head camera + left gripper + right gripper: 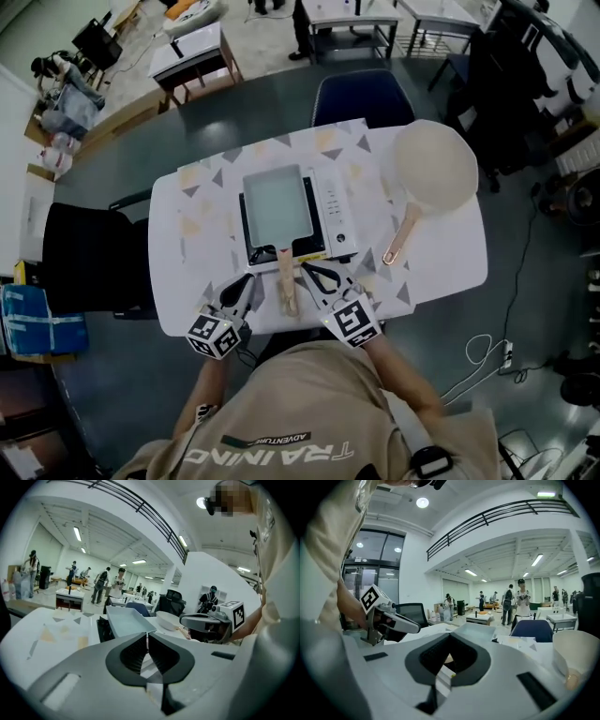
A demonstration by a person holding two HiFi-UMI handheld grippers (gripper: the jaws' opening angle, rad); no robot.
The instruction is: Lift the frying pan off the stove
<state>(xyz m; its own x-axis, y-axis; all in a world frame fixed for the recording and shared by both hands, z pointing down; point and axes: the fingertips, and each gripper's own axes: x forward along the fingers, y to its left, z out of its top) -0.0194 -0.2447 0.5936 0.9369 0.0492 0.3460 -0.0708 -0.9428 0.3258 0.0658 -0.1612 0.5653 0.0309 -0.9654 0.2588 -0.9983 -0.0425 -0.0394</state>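
Note:
A rectangular frying pan (278, 206) with a pale grey inside sits on a white portable stove (335, 214) in the middle of the table. Its wooden handle (287, 279) points toward me. My left gripper (249, 279) hovers just left of the handle and my right gripper (307, 270) just right of it. Both are shut, hold nothing and stay off the handle. In the left gripper view the jaws (146, 635) meet in front of the pan (124, 620). The right gripper (450, 634) likewise points past its closed jaws at the pan (480, 631).
A round beige pan (434, 167) with a pale handle lies on the table's right side. The white patterned tablecloth (192, 211) covers the table. A blue chair (362, 96) stands at the far side and a black chair (89, 258) at the left. People move about in the background.

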